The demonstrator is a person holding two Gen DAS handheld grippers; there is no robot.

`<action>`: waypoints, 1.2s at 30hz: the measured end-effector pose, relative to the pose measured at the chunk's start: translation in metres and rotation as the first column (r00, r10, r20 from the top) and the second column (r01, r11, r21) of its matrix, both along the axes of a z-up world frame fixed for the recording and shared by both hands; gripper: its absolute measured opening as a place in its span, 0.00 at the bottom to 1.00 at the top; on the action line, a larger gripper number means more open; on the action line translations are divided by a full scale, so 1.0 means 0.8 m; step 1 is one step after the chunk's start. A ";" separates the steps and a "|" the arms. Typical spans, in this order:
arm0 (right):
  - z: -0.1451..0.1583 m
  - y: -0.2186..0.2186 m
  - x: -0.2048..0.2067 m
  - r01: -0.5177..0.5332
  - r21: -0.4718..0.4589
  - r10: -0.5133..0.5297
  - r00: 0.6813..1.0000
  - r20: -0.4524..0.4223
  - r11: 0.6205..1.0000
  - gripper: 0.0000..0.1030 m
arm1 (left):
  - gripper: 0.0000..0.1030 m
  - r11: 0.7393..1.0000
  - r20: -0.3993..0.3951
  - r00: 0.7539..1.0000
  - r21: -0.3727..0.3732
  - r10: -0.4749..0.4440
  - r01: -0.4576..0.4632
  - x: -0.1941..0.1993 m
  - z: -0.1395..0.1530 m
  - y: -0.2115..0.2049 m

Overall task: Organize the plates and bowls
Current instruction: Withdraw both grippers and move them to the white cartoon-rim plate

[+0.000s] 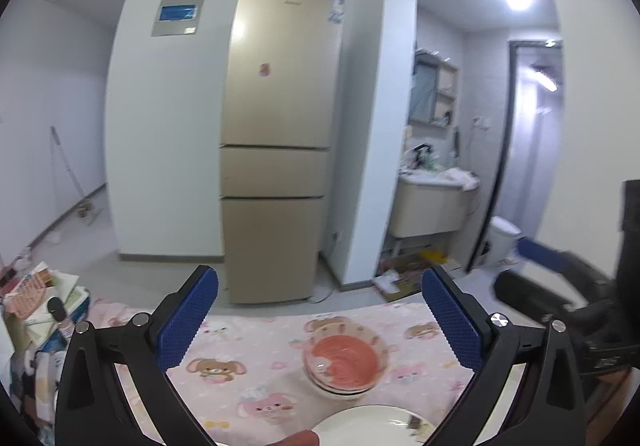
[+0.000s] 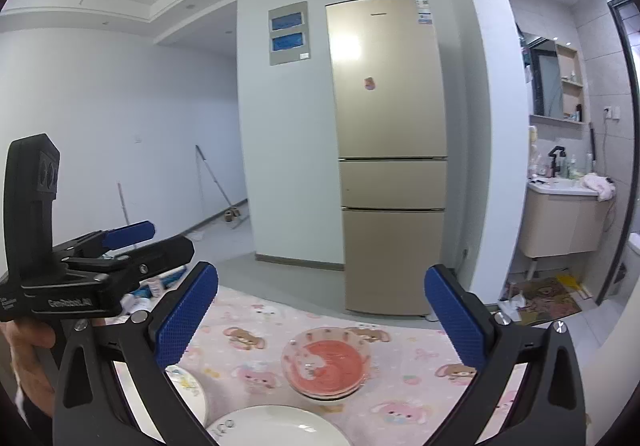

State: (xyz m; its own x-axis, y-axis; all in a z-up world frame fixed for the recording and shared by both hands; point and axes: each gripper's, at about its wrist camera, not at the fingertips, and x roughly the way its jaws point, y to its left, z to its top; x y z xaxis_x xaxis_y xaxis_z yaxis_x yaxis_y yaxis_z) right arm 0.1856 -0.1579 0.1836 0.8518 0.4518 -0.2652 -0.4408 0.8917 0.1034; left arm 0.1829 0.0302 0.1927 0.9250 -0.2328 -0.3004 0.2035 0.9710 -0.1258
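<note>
A stack of pink bowls [image 1: 344, 364] [image 2: 326, 364] with a red inside sits on the pink cartoon tablecloth [image 1: 256, 362] [image 2: 404, 386]. A white plate [image 1: 372, 424] [image 2: 276, 426] lies nearer, at the bottom edge of both views. In the right wrist view a second white dish with a printed pattern [image 2: 188, 390] sits left of that plate, partly behind a finger. My left gripper [image 1: 320, 322] is open above the table, nothing between its blue pads. My right gripper [image 2: 322, 320] is open too and holds nothing. The left gripper [image 2: 100, 266] also shows at the left of the right wrist view.
A tall gold fridge [image 1: 280, 142] [image 2: 390, 158] stands beyond the table's far edge. A bathroom alcove with a washbasin cabinet [image 2: 568, 222] opens on the right. Boxes and clutter [image 1: 44, 298] sit left of the table. A hand [image 2: 24, 362] holds the left gripper.
</note>
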 end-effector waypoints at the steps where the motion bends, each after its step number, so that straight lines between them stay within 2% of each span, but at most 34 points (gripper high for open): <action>1: 0.001 0.002 -0.002 -0.026 0.013 0.026 1.000 -0.004 1.000 1.00 | 1.00 1.000 0.001 1.000 -0.013 -0.015 0.015 -0.004 0.002 0.004; 5: 0.003 0.014 -0.013 -0.056 0.004 0.056 0.998 0.007 0.998 1.00 | 1.00 0.999 0.004 1.000 -0.049 -0.020 0.020 -0.015 0.015 0.020; 8: 0.004 0.019 -0.021 -0.075 0.021 0.075 0.997 0.028 0.997 1.00 | 1.00 0.998 -0.031 0.999 -0.056 -0.007 0.005 -0.018 0.018 0.036; 14: -0.009 0.048 -0.016 -0.125 0.007 0.125 0.992 0.006 0.992 1.00 | 1.00 0.996 -0.098 0.991 -0.012 0.091 -0.093 -0.045 -0.004 0.076; 18: -0.027 0.081 -0.010 -0.197 0.001 0.196 0.980 -0.032 0.980 1.00 | 1.00 0.990 -0.138 0.980 -0.006 0.140 -0.142 -0.067 -0.031 0.108; 22: -0.045 0.112 -0.006 -0.229 -0.050 0.226 0.972 -0.058 0.972 1.00 | 1.00 0.981 -0.166 0.966 0.023 0.196 -0.195 -0.088 -0.063 0.133; 26: -0.060 0.127 -0.003 -0.314 -0.003 0.313 0.945 -0.101 0.949 1.00 | 1.00 0.973 -0.212 0.949 0.027 0.232 -0.231 -0.104 -0.101 0.153; 36: -0.115 0.166 0.016 -0.353 -0.052 0.337 0.921 -0.196 0.934 1.00 | 1.00 0.958 -0.316 0.904 0.063 0.287 -0.281 -0.115 -0.182 0.166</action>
